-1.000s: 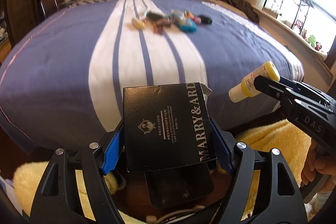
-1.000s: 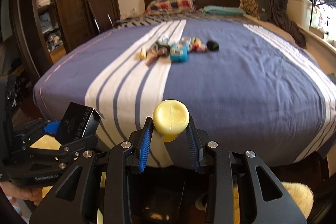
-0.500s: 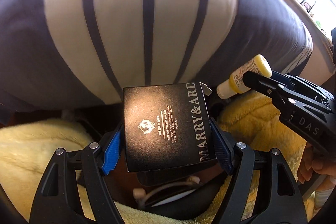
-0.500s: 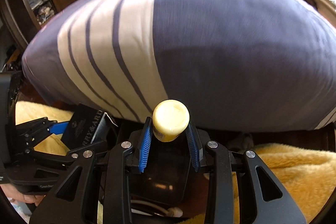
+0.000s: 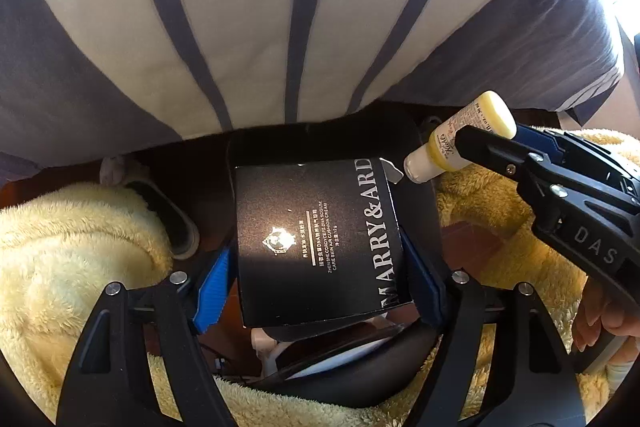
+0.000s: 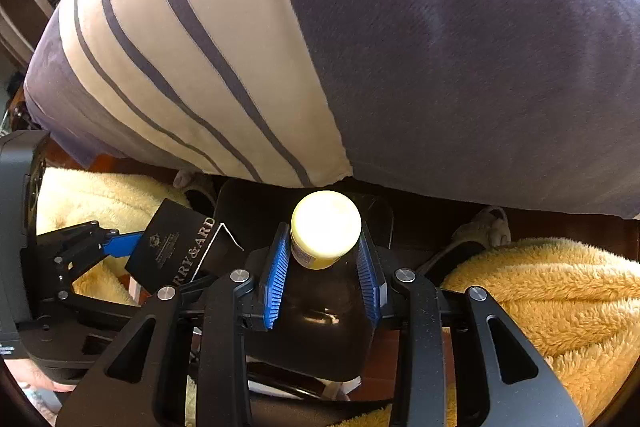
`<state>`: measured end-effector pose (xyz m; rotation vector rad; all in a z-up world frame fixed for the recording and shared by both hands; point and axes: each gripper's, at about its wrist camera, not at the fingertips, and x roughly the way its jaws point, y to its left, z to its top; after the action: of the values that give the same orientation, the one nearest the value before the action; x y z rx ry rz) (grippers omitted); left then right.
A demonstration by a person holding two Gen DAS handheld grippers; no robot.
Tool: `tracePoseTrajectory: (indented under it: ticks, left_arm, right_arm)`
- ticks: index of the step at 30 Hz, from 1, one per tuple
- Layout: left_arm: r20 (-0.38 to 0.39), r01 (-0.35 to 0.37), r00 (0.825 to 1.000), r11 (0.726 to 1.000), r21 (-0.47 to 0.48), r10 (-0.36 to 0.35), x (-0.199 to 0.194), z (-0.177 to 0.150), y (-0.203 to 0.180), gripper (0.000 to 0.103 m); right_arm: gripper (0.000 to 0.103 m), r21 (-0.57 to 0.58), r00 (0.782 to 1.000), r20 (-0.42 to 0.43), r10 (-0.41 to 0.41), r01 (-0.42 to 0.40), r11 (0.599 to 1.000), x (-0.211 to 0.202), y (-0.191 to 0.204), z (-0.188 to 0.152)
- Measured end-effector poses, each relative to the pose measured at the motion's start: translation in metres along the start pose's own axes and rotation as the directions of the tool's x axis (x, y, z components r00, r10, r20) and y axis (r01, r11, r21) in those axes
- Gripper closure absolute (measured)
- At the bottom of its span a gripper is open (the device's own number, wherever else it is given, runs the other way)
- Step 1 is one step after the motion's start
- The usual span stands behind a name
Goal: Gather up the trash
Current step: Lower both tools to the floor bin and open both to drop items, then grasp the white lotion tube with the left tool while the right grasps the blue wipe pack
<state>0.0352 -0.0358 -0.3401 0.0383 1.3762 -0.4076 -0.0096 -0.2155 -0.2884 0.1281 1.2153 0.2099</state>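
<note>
Left gripper (image 5: 320, 267) clamps the black carton (image 5: 316, 243), right gripper (image 6: 324, 267) the yellow bottle (image 6: 325, 229); centre both over the dark bin (image 6: 376, 207) (near the bed's edge) before releasing.

Left claw (image 5: 316, 263): has been tipped down from a level look across the bed to a steep look past its foot edge.
Black box (image 5: 316, 231): has been brought from in front of the bedspread to above the dark bin (image 5: 320, 143).
Right claw (image 6: 324, 271): has been tilted down in the same way.
Yellow bottle (image 6: 325, 227): has been carried from over the striped bedspread (image 6: 360, 47) to over the bin's opening.
Items on the bed: lost from both views.
Yellow fleece (image 5: 60, 259): now seen widely on both sides, where only patches were seen.
Slippers (image 6: 480, 227): newly brought into view beside the bin.
</note>
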Motion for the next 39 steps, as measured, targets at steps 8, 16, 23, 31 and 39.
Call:
tracePoseTrajectory:
  ticks: [8, 16, 23, 31, 39]
  left_arm:
    - [0.034, -0.051, 0.998, 0.998, 0.020, 0.051, -0.011, 0.003, -0.002, 0.017]
    - [0.149, -0.117, 0.983, 0.992, 0.045, 0.109, -0.054, 0.008, -0.003, 0.008]
    - [0.271, -0.127, 0.956, 0.991, 0.042, 0.111, -0.105, 0.017, -0.005, 0.008]
    - [0.411, -0.166, 0.900, 0.986, 0.022, 0.143, -0.163, 0.044, -0.003, 0.008]
    - [0.486, -0.201, 0.855, 0.979, -0.006, 0.179, -0.187, 0.090, 0.008, 0.008]
  right_arm:
    - [0.061, 0.009, 1.000, 0.006, 0.001, -0.001, 1.000, -0.009, -0.001, 0.010]
    - [0.017, 0.033, 0.994, 0.100, -0.039, 0.036, 0.999, -0.046, -0.009, 0.022]
    - [0.007, 0.040, 0.967, 0.240, -0.086, 0.079, 0.996, -0.102, -0.013, 0.040]
    - [0.006, 0.049, 0.930, 0.353, -0.107, 0.096, 0.994, -0.145, -0.022, 0.074]
    - [0.006, 0.041, 0.902, 0.410, -0.134, 0.129, 0.991, -0.151, -0.025, 0.117]
